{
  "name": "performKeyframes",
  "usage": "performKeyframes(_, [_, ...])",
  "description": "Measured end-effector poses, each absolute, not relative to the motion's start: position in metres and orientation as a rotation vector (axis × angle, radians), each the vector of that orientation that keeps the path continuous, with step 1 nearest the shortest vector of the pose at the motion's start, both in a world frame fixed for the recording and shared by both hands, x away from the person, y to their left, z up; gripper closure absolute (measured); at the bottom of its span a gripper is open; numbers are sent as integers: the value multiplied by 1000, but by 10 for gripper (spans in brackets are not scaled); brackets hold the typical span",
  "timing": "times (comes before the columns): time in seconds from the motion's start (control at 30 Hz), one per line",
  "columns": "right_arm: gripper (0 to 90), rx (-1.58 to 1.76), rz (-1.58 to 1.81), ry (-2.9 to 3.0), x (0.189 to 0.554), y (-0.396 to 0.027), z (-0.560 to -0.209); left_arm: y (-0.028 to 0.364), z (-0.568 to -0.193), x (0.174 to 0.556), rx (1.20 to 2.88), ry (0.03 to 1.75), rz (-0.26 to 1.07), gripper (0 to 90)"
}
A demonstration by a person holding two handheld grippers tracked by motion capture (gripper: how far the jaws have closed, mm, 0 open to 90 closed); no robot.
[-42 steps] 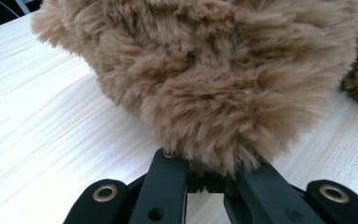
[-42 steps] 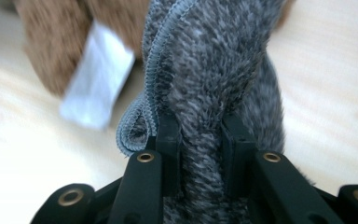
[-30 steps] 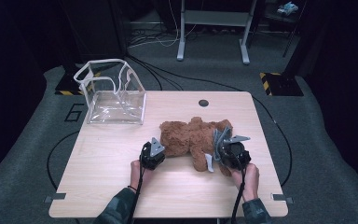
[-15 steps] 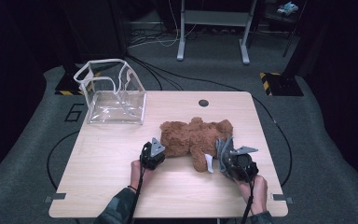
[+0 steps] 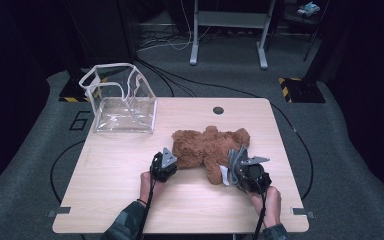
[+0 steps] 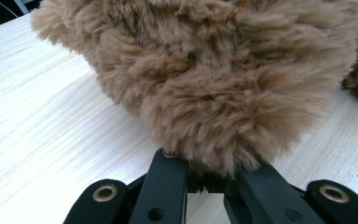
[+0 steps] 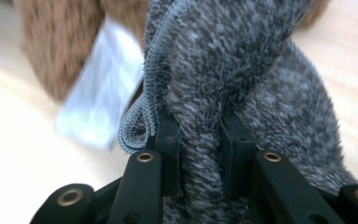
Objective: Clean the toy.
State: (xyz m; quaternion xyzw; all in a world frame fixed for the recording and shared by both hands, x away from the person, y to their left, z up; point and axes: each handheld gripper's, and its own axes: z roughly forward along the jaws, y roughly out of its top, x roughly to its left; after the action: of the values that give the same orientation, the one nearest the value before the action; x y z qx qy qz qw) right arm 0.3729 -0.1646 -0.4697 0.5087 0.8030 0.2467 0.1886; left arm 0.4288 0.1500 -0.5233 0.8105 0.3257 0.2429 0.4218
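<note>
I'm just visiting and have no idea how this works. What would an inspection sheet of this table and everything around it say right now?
Surface: light wooden table, with a dark round hole near its far edge.
Job's things: brown teddy bear lying mid-table; grey knitted garment at the bear's right end; white tag beside it.
Clutter: clear plastic bag, open-topped, standing at the far left corner.
Grippers: left gripper shut on the bear's fur; right gripper shut on the grey garment.
Cables: one trails from each gripper toward the person; black cables cross the floor behind.
Surroundings: grey carpet, white metal stand legs, dark room.
</note>
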Motion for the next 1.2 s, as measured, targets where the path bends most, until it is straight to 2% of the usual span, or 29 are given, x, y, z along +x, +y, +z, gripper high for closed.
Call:
performKeyframes(0.17, [727,1407,743,2260,365,-168,-459,150,-523,429,2033,813,608,883])
performKeyframes(0.27, [729,1355,848,2212,367,-161,-437,150,-523,429,2034,813,608,883])
performKeyframes(0.47, [729,1264,904,2159,384,-140,-414,150,-523,429,2031,812,608,883])
performKeyframes(0.53, [730,1281,882,2187,401,-126,-423,150,-523,429,2031,811,608,883])
performKeyframes(0.63, [734,1318,851,2208,410,-122,-442,150,-523,429,2031,811,608,883])
performKeyframes(1.1, [738,1368,709,2321,405,-122,-490,150,-523,429,2035,813,608,883])
performKeyframes(1.2, [736,1369,715,2329,402,-123,-489,150,-523,429,2031,813,609,883])
